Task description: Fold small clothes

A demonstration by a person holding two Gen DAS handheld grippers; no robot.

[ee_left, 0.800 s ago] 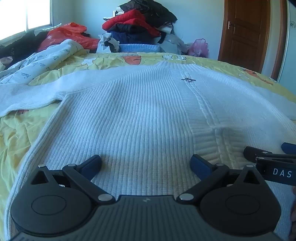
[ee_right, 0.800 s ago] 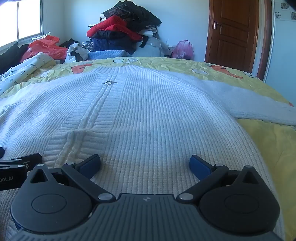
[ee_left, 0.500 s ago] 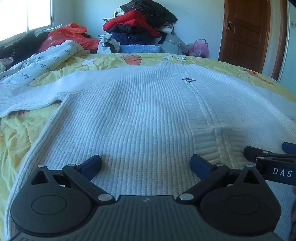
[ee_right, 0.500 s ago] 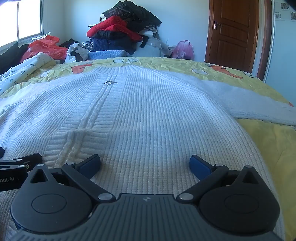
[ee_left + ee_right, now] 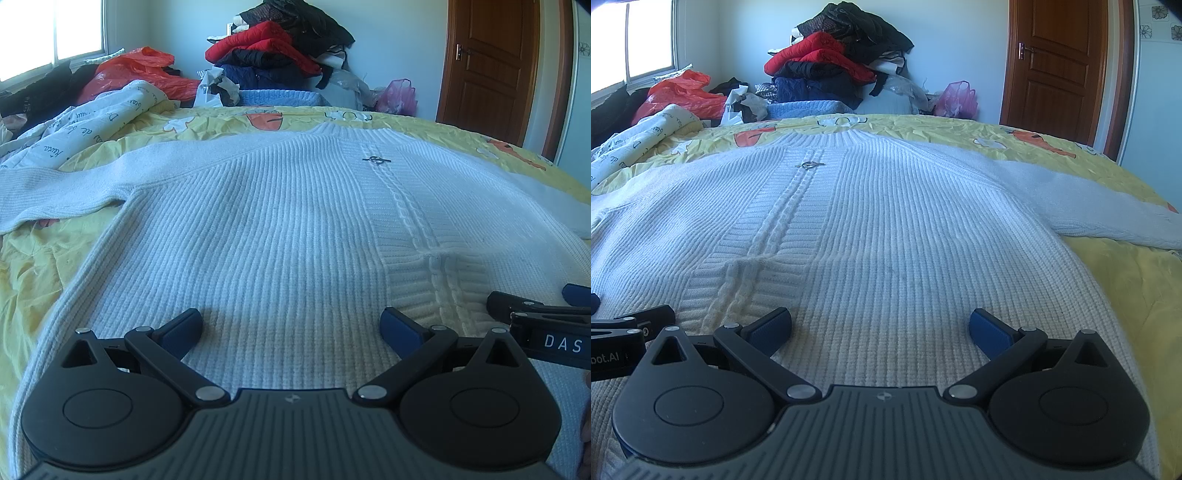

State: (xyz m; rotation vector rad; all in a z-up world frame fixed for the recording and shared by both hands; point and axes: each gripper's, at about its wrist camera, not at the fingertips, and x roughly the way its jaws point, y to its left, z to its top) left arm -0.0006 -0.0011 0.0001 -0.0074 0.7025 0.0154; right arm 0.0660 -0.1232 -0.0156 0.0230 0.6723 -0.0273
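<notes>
White ribbed-knit sweater point(image 5: 280, 229) spread flat, front up, on a bed with a crinkly yellow cartoon-print bedsheet point(image 5: 33, 266); chunky vertical ribs, a cable-knit strip down the middle, small metal pin point(image 5: 376, 159) near the collar. Left gripper point(image 5: 291, 325) jaws spread wide, nothing between them, blue pads low over the hem area; can't tell if they touch the knit. Right gripper point(image 5: 881, 325) same: jaws released wide, empty, just beside the left one. Left view shows the sleeve point(image 5: 55, 192) stretched toward the window side and a white quilt with script print point(image 5: 85, 122); right gripper's black finger pokes in at its right edge. Right view shows the other sleeve point(image 5: 1089, 199) lying out over the sheet toward the brown wooden door point(image 5: 1067, 66). Heap of clothes point(image 5: 842, 62), red and dark puffy jackets, behind the bed in both.
</notes>
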